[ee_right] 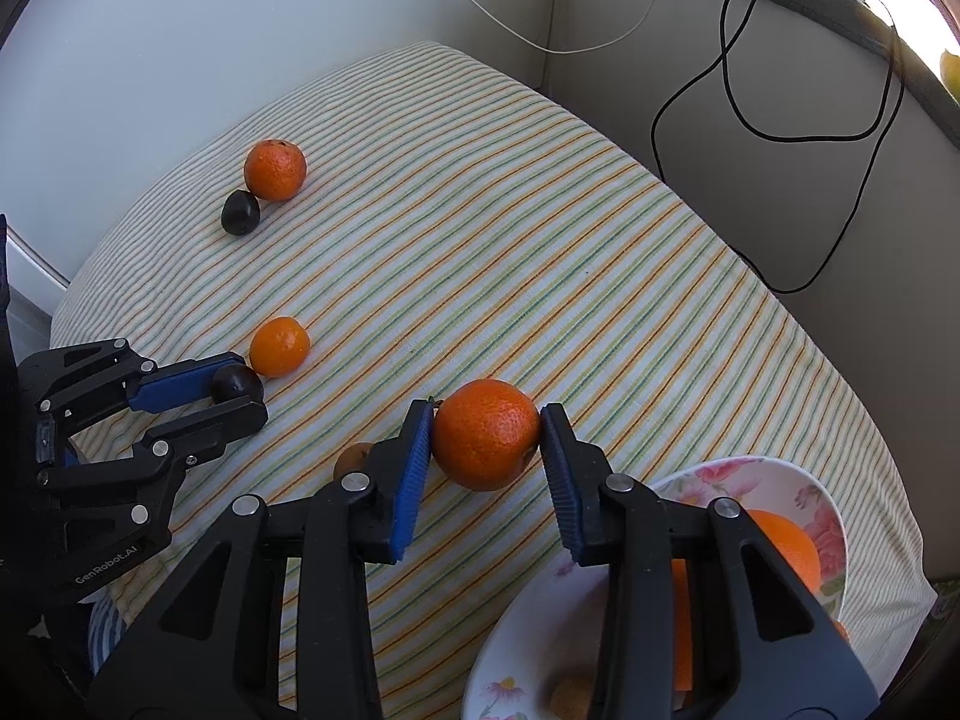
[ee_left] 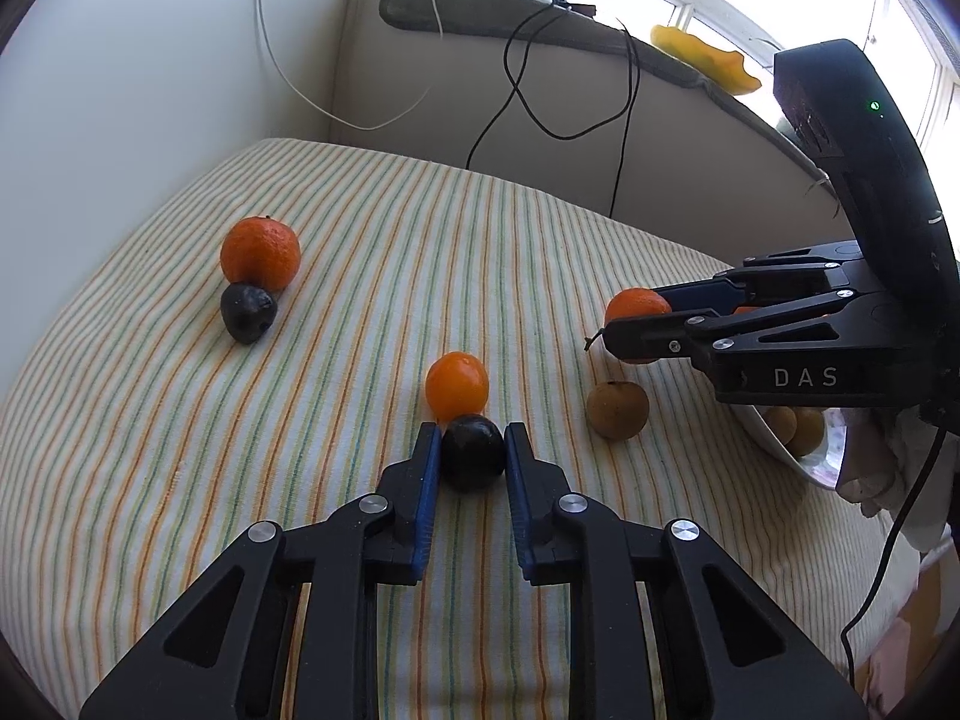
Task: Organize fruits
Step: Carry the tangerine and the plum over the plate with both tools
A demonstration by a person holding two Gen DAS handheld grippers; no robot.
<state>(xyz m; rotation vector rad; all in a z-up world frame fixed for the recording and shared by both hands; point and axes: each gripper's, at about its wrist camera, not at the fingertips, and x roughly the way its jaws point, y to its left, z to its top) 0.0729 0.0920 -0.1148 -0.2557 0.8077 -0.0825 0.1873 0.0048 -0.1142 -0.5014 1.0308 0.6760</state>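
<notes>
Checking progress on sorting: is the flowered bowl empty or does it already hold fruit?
Not empty. The flowered bowl holds an orange; the left wrist view shows small brown fruits inside too.

Orange tangerine [ee_right: 486,433]; black plum [ee_left: 472,453]; cloth [ee_left: 360,252] striped orange, green, white; bowl [ee_right: 798,480] pink-flowered

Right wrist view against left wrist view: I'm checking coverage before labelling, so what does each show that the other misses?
Only the right wrist view shows the floral plate from above, with an orange fruit in it.

Only the left wrist view shows the brown fruit in full, brown fruits in a dish, and a yellow object on the sill.

Both show the left gripper shut on a dark fruit, the right gripper shut on an orange, and the striped cloth.
</notes>
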